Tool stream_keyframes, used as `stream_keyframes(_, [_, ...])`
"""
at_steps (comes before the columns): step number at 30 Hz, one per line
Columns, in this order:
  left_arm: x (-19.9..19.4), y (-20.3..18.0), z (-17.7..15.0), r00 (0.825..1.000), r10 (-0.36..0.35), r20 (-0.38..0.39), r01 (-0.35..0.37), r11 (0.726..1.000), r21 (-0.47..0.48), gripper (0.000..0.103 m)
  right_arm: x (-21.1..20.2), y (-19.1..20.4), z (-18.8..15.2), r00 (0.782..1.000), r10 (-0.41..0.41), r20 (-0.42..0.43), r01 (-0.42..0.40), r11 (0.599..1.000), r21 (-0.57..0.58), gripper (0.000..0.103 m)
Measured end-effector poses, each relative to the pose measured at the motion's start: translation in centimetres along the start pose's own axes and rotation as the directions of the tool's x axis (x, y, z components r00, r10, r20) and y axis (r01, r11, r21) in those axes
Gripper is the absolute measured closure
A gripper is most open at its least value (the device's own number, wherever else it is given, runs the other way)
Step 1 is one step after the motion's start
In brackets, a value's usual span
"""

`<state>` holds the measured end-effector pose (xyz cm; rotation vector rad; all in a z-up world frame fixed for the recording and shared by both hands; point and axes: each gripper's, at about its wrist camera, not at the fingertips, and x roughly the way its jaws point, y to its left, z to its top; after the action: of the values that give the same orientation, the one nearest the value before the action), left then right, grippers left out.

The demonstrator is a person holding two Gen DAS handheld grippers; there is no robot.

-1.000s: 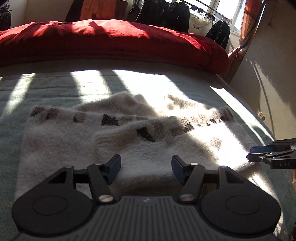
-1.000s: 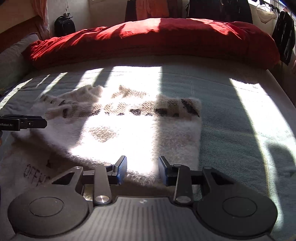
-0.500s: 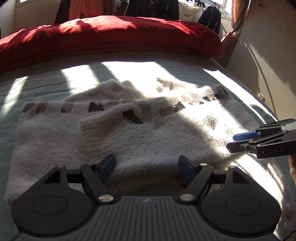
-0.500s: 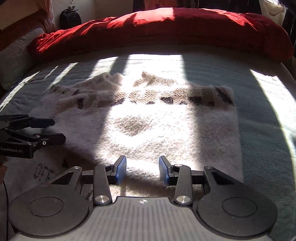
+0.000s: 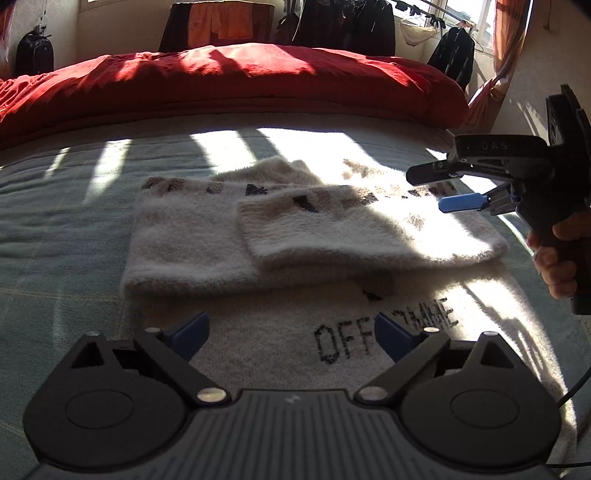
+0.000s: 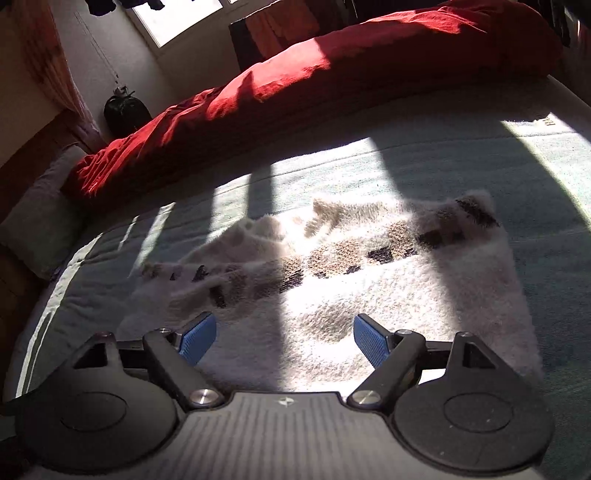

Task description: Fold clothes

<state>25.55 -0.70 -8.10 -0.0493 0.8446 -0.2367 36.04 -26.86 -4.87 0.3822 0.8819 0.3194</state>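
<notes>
A fluffy white sweater [image 5: 229, 243] with dark and tan checks lies on the bed, its sleeves folded across the body. Black "OFF" lettering [image 5: 384, 332] shows on its near part. My left gripper [image 5: 290, 334] is open and empty, held just above the sweater's near hem. My right gripper [image 6: 284, 336] is open and empty above the sweater [image 6: 406, 295]. It also shows in the left wrist view [image 5: 439, 188], held by a hand over the sweater's right side.
A pale green bedspread [image 5: 55, 229] covers the bed. A red duvet [image 5: 229, 81] is bunched along the far side. Dark clothes [image 5: 347, 22] hang by the window. A wall [image 5: 535, 74] stands to the right. A black bag [image 6: 123, 110] sits at far left.
Both grippers have opened wider and pulled back from the sweater. The left one drew toward the near hem, showing the lettering. The right one rose and turned left.
</notes>
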Motion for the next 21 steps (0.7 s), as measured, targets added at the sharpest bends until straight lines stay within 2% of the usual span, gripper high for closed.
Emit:
stream_keyframes(3, [-1.1,-0.3,-1.8,1.000,0.012,-0.005,-0.012,1.000,0.016,0.004,3.8,1.8,0.5,0.997,-0.070,-0.022,0.070,0.998,0.004,0.016])
stream_keyframes(6, [-1.7,0.0,-3.2,0.997,0.071,-0.013,-0.070,0.995,0.069,0.004,7.1,4.1,0.0,0.985,-0.157,-0.069,0.155,0.987,-0.036,0.015])
stream_keyframes(8, [-2.2,0.4,-3.9,0.994,0.107,-0.010,-0.105,0.989,0.108,0.004,8.7,5.9,-0.5,0.973,-0.212,-0.088,0.206,0.975,-0.081,0.006])
stream_keyframes(10, [-2.8,1.0,-4.5,0.991,0.131,0.000,-0.129,0.981,0.142,0.004,9.5,7.6,-0.8,0.969,-0.225,-0.101,0.212,0.969,-0.124,0.002])
stream_keyframes(12, [-3.7,1.9,-4.9,0.991,0.135,0.013,-0.135,0.981,0.139,0.004,10.2,9.3,-1.0,0.965,-0.240,-0.110,0.220,0.961,-0.165,0.000])
stream_keyframes(16, [-5.4,3.6,-5.8,0.989,0.141,0.039,-0.145,0.981,0.128,0.004,12.2,12.5,-1.4,0.974,-0.139,-0.181,0.110,0.981,-0.160,0.000])
stream_keyframes(19, [-6.7,4.9,-5.9,0.986,0.153,0.070,-0.160,0.982,0.100,0.004,13.9,15.7,-1.8,0.967,-0.038,-0.251,-0.021,0.973,-0.229,0.000])
stream_keyframes(21, [-7.4,5.7,-6.0,0.983,0.159,0.090,-0.166,0.982,0.084,0.004,14.0,17.2,-1.5,0.969,0.011,-0.246,-0.074,0.966,-0.247,0.000])
